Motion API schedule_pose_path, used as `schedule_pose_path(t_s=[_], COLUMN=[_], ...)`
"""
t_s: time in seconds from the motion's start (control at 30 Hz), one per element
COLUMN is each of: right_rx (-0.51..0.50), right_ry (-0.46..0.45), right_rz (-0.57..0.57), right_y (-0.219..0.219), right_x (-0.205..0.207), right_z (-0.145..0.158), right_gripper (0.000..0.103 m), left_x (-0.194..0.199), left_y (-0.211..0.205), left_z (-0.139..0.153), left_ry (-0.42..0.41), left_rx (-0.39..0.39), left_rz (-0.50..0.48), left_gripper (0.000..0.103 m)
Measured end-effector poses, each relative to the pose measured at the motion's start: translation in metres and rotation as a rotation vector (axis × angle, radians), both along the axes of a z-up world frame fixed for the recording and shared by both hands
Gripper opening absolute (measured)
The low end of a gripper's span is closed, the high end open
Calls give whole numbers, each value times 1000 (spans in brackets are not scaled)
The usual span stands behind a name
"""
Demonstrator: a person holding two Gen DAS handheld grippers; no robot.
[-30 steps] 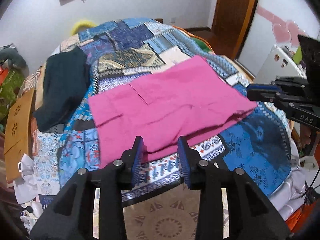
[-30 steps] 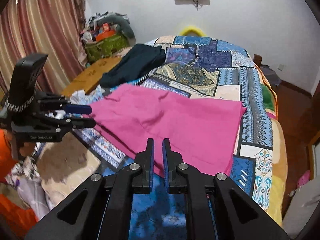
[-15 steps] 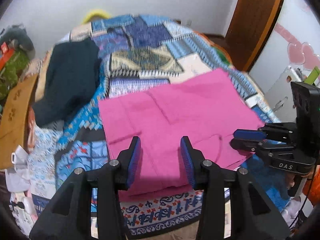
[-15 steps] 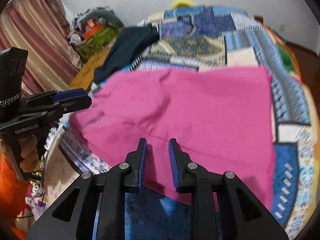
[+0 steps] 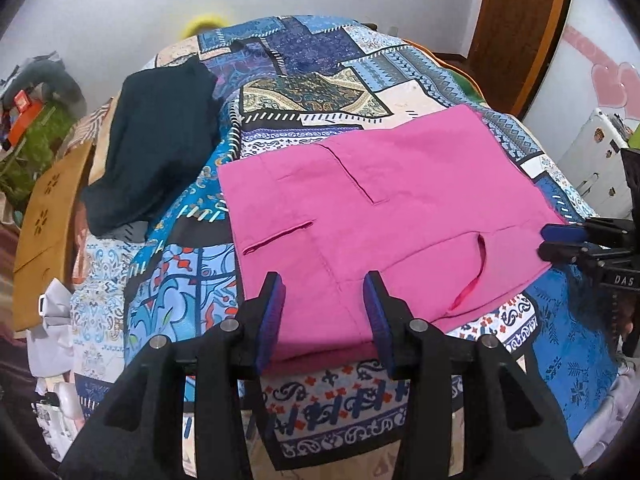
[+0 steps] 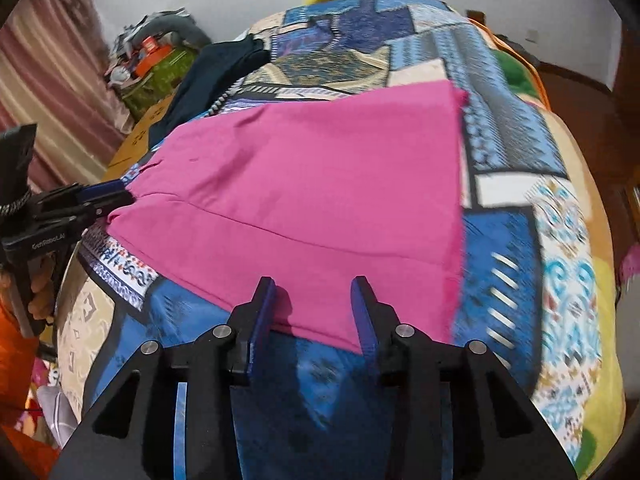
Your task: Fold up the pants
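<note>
Pink pants [image 5: 384,216] lie spread flat on the patchwork bedspread, waistband end toward the near bed edge; they also show in the right wrist view [image 6: 320,184]. My left gripper [image 5: 324,316] is open, its fingers either side of the near waistband edge, just above the cloth. My right gripper [image 6: 314,312] is open over the pants' near side edge; it also shows at the right of the left wrist view [image 5: 560,242]. The left gripper shows at the left of the right wrist view [image 6: 108,200], by the waistband corner.
A dark garment [image 5: 156,148] lies on the bed left of the pants. A wooden board [image 5: 48,216] leans at the left bedside. A white cabinet [image 5: 596,160] and a door [image 5: 520,20] stand to the right. Clutter [image 6: 156,64] is piled by the curtain.
Both grippers have moved closer to the pants and lower. The right gripper's jaws have opened wide from nearly shut. The left gripper stays open. The pants have not moved.
</note>
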State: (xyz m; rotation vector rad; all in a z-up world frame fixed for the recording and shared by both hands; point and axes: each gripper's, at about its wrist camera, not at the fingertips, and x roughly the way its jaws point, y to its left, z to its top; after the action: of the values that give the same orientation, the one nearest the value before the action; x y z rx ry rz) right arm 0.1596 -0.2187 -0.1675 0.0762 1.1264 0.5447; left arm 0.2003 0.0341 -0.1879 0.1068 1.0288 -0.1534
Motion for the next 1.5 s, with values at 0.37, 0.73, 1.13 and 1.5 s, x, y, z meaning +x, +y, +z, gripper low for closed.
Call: schedule_pose_path(t_s=[0.37, 0.73, 1.13, 1.5], right_rx=[-31, -77, -72, -77], right_ry=[25, -87, -169, -70], right_rz=[-74, -13, -72, -145], right_y=[-32, -19, -22, -33], right_x=[-8, 9, 80, 172], right_z=[4, 39, 48, 7], right_gripper=[36, 43, 48, 48], left_x=[-8, 8, 97, 142], left_y=[29, 48, 62, 74], left_z=[1, 44, 18, -28], left_ry=[39, -47, 51, 183], left_rx=[-137, -111, -139, -175], left_rz=[67, 116, 170, 214], left_gripper=[56, 56, 56, 56])
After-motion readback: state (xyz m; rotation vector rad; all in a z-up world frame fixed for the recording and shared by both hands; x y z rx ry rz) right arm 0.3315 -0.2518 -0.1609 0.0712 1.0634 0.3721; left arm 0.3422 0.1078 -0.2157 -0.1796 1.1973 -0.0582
